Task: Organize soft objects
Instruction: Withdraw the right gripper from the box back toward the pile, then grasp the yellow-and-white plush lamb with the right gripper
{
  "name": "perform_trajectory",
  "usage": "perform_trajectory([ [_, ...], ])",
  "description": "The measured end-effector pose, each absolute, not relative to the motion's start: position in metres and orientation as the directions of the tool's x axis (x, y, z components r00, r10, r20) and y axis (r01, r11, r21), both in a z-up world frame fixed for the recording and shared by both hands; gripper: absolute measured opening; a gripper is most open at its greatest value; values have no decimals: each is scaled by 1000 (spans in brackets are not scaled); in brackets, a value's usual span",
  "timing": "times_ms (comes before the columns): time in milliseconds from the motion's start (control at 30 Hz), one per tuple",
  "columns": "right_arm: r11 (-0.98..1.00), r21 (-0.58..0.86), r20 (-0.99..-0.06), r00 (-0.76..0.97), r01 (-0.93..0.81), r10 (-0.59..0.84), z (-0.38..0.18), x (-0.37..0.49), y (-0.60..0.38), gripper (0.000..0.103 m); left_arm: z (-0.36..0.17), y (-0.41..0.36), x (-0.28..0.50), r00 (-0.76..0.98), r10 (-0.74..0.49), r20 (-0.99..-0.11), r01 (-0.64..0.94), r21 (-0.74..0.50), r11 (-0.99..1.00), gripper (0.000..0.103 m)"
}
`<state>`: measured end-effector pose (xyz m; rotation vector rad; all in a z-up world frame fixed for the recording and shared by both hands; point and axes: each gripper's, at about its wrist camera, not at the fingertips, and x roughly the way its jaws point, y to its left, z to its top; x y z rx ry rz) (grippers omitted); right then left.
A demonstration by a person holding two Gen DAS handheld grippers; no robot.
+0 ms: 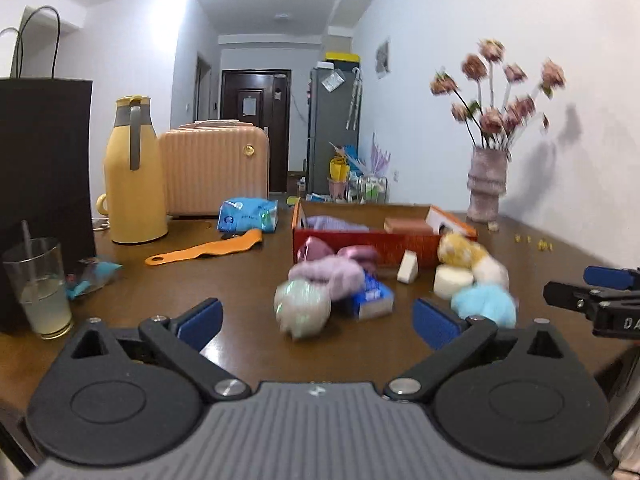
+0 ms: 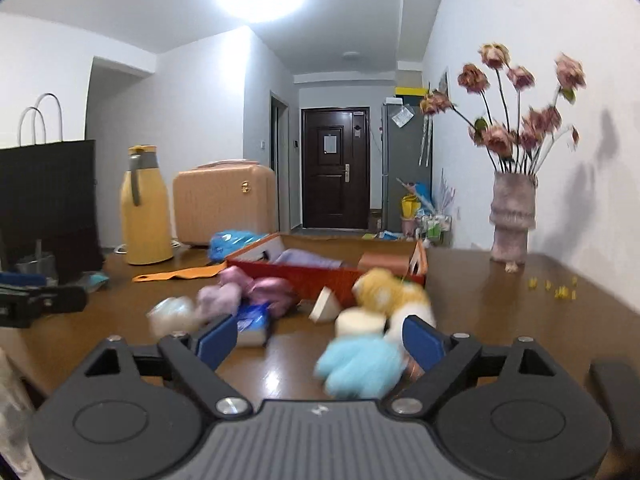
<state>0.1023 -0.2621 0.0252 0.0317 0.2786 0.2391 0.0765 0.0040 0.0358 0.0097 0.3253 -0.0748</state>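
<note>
A brown table (image 1: 248, 344) lies bare directly ahead of the wide-open left gripper (image 1: 316, 320), with nothing between its pads. Just beyond, a loose cluster of soft things blocks the middle: a pale green puff (image 1: 302, 308), a lilac fluffy piece (image 1: 328, 274), a blue-and-white packet (image 1: 374, 296). An open red box (image 1: 360, 242) stands behind them. The right gripper (image 2: 320, 340), also spread wide, has a light blue puff (image 2: 360, 364) close before its right pad. A drinking glass (image 1: 40, 288) and a black bag (image 1: 44, 168) crowd the left edge. The right side, toward the vase (image 1: 486, 184), is open tabletop.
</note>
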Motion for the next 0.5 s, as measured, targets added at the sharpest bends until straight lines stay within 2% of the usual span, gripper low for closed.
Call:
perform_trajectory([
  [133, 967, 116, -301, 920, -226, 251, 8, 71, -258, 99, 31, 3, 59, 949, -69, -309, 83, 32, 996, 103],
  [500, 965, 141, -271, 929, -219, 250, 4, 72, -265, 103, 28, -4, 72, 940, -93, -328, 101, 7, 995, 103],
])
